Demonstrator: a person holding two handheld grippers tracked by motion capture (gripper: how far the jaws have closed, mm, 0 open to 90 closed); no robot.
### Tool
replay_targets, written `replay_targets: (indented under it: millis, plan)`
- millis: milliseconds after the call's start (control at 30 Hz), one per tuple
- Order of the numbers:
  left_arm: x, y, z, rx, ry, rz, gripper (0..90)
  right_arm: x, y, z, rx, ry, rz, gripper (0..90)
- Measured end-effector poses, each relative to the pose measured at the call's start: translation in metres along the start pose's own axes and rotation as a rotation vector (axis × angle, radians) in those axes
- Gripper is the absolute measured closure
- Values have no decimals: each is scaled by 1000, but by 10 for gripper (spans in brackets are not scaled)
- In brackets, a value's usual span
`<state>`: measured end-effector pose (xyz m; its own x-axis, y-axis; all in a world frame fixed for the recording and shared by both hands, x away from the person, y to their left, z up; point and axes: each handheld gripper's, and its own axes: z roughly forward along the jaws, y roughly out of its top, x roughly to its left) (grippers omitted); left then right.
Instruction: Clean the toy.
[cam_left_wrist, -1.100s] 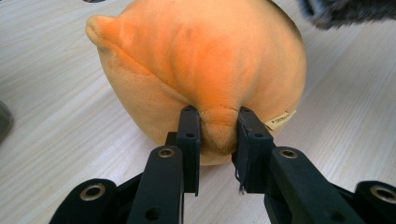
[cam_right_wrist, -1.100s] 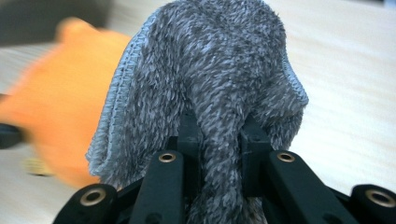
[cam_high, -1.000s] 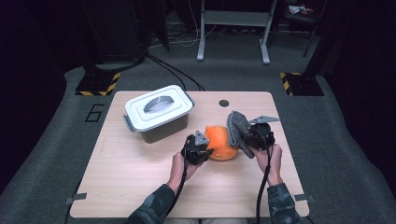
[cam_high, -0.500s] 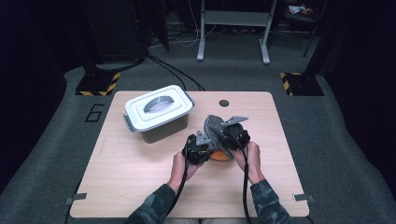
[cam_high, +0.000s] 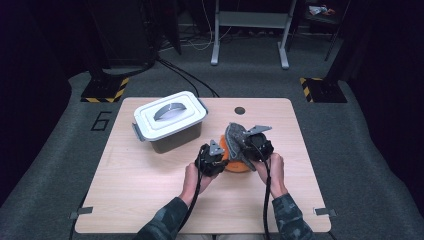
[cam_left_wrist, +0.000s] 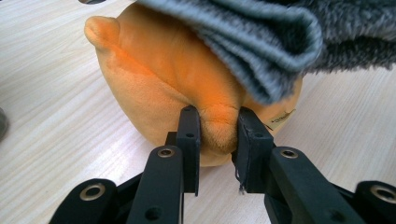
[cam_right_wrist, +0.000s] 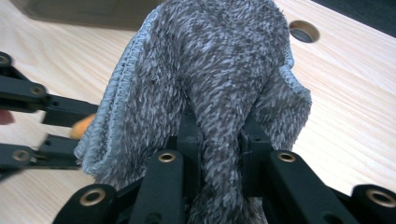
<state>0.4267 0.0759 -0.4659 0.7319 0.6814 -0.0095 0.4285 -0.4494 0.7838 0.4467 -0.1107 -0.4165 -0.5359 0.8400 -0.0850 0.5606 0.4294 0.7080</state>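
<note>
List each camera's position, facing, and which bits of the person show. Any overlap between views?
High view: above the person's side, facing forward and down on the table; forearms, hands, both grippers show.
Left gripper view: rides the left gripper, facing the orange plush toy it pinches.
Right gripper view: rides the right gripper, facing the grey fleecy cloth it clamps.
Shared: cloth and toy appear in all three.

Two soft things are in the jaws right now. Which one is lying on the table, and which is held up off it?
The round orange plush toy rests on the light wooden table, pinched by the left gripper. The fuzzy grey cloth hangs from the right gripper, draped over the toy.
</note>
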Motion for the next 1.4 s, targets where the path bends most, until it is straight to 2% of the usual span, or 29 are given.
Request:
replay_targets:
  millis: [33, 233, 333, 667, 767, 1000, 1133, 1200, 1400]
  plan:
    - [0, 0, 0, 2, 0, 3, 738, -3, -2, 0, -2, -3, -3, 745]
    - [1, -2, 0, 1, -1, -4, 738, -21, -15, -1, 17, -26, 50, 744]
    - [2, -3, 1, 1, -3, -5, 738, -30, -24, 1, 37, -33, 94, 743]
    - [3, -4, 1, 6, 1, -1, 738, -59, -51, 17, 94, -34, 179, 741]
    - [4, -5, 1, 7, 0, -8, 738, -63, -58, 26, 129, -24, 213, 741]
    - [7, -7, 1, 4, -6, -19, 738, -64, -71, 44, 186, -13, 232, 740]
    - [9, -8, 0, 7, -6, -23, 736, -66, -71, 40, 183, -28, 228, 742]
    - [10, -8, 0, 10, -6, -20, 735, -67, -68, 27, 169, -59, 238, 744]
    - [10, -8, 0, 6, -6, -21, 734, -69, -53, -9, 67, -94, 213, 744]
